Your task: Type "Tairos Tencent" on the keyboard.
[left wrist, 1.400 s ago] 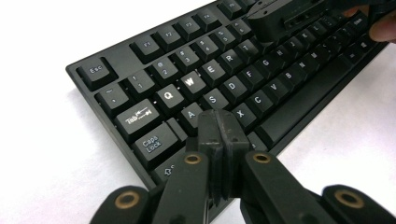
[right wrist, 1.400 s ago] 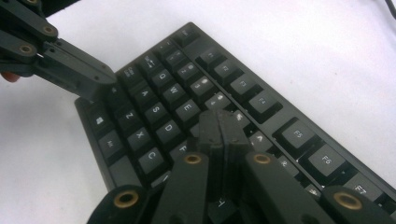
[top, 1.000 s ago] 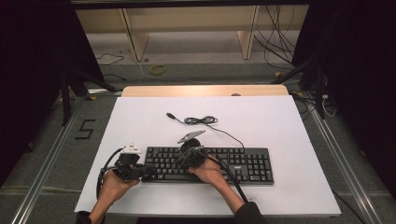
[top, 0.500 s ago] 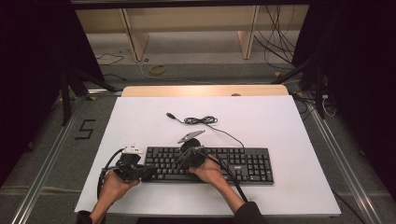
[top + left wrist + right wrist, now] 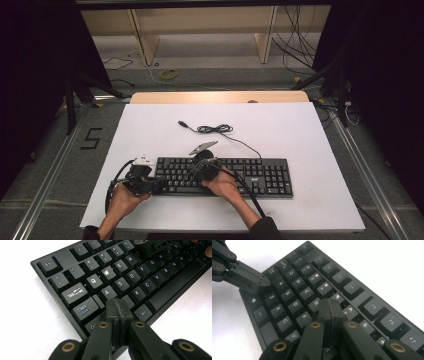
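A black keyboard lies across the near part of the white table, and its cable coils behind it. My left gripper is shut and empty at the keyboard's left end. In the left gripper view its joined tips hover over the keys just below A on the keyboard. My right gripper is also shut and empty. In the right gripper view its tips sit over the keys near R and F on the keyboard. There the left gripper points at Caps Lock.
The white tabletop spreads wide behind and to the right of the keyboard. The cable's plug lies loose mid-table. A wooden shelf frame and floor cables stand beyond the table's far edge.
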A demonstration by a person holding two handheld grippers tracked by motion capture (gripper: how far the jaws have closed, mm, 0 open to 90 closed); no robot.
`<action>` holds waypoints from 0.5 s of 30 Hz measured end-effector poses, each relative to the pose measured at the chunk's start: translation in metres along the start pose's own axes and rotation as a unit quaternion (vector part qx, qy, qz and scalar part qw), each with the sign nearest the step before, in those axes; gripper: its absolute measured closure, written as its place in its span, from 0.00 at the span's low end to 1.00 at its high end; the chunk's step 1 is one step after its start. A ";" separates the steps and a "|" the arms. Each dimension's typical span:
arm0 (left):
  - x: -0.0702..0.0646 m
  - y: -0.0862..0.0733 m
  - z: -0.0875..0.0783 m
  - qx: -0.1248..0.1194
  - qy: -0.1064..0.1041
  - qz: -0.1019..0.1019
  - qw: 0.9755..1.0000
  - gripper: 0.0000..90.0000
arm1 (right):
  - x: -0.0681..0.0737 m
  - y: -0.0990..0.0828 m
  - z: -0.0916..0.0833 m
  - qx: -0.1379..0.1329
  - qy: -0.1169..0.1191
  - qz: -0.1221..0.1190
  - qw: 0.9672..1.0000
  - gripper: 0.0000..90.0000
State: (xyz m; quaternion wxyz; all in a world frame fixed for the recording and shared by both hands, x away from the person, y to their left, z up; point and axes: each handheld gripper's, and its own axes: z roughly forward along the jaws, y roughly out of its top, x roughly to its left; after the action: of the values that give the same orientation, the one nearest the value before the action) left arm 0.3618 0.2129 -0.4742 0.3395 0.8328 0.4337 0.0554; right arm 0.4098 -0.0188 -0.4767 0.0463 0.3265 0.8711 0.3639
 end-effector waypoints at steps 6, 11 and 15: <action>-0.001 0.002 -0.006 -0.025 -0.015 -0.005 1.000 0.99 | 0.002 -0.002 -0.005 -0.016 0.004 0.010 1.000 0.97; -0.004 0.005 -0.009 -0.041 -0.016 0.001 0.999 0.91 | -0.001 -0.004 -0.012 -0.031 0.009 0.020 0.999 0.89; -0.004 0.006 -0.010 -0.057 -0.026 -0.003 0.998 0.80 | -0.002 -0.005 -0.019 -0.040 0.017 0.023 0.999 0.82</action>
State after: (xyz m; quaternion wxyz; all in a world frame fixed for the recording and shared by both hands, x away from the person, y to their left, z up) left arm 0.3597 0.2126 -0.4617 0.3981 0.8118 0.4234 0.0573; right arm 0.4027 -0.0343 -0.4664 0.0365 0.3384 0.8486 0.4050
